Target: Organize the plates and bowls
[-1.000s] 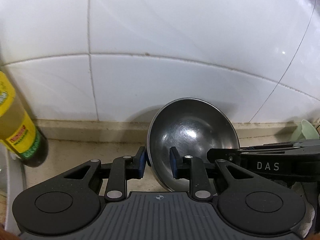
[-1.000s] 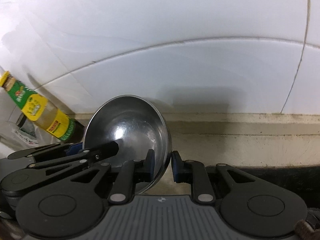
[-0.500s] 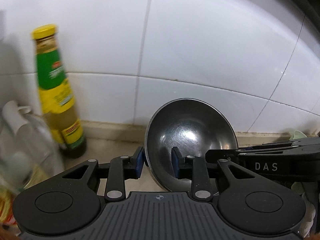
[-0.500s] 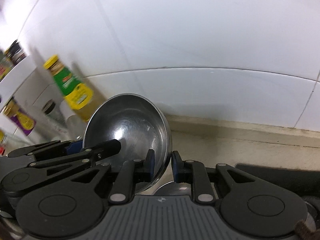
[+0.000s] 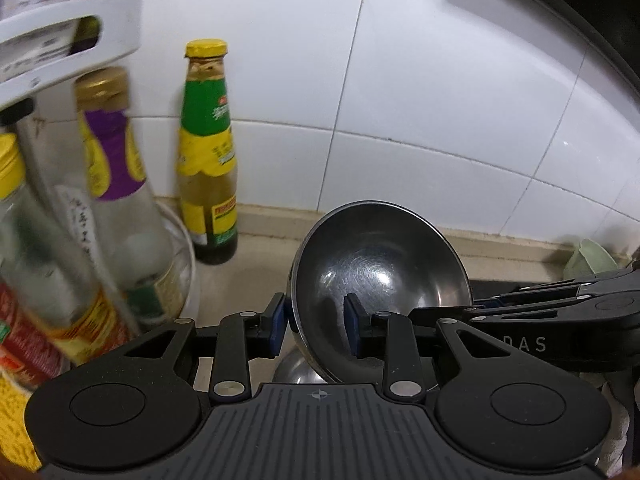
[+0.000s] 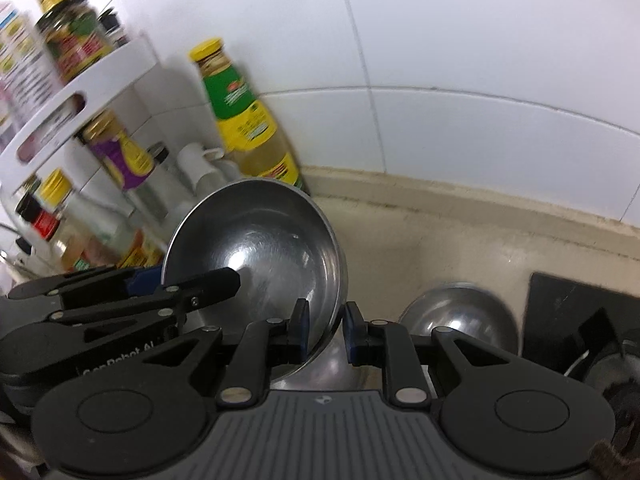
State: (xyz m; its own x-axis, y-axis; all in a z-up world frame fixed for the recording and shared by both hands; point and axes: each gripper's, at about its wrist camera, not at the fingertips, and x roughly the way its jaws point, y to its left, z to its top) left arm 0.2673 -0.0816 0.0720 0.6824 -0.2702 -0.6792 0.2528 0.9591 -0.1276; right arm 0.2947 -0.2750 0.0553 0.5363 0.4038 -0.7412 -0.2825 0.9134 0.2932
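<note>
A steel bowl [image 5: 380, 264] hangs tilted above the beige counter, held between both grippers. My left gripper [image 5: 314, 322] is shut on its left rim, one blue pad outside the wall and one inside. My right gripper [image 6: 326, 324] is shut on the bowl's [image 6: 256, 248] right rim. In the left wrist view the right gripper [image 5: 452, 308] reaches in from the right. The left gripper [image 6: 188, 280] shows at the left of the right wrist view. Below, a second steel bowl [image 6: 456, 312] sits on the counter. Another steel bowl [image 5: 292, 368] lies partly hidden under the gripper.
A sauce bottle with a green and yellow label [image 5: 208, 152] stands against the tiled wall. Left of it a white two-tier rack [image 6: 80, 92] holds several bottles. A black slab [image 6: 560, 320] lies at the right, and a pale green cup [image 5: 588, 260] by the wall.
Both grippers have carried the bowl left and upward. The sauce bottle and bottle rack have come into view, and the bowls on the counter now show. The left jaws stand slightly wider.
</note>
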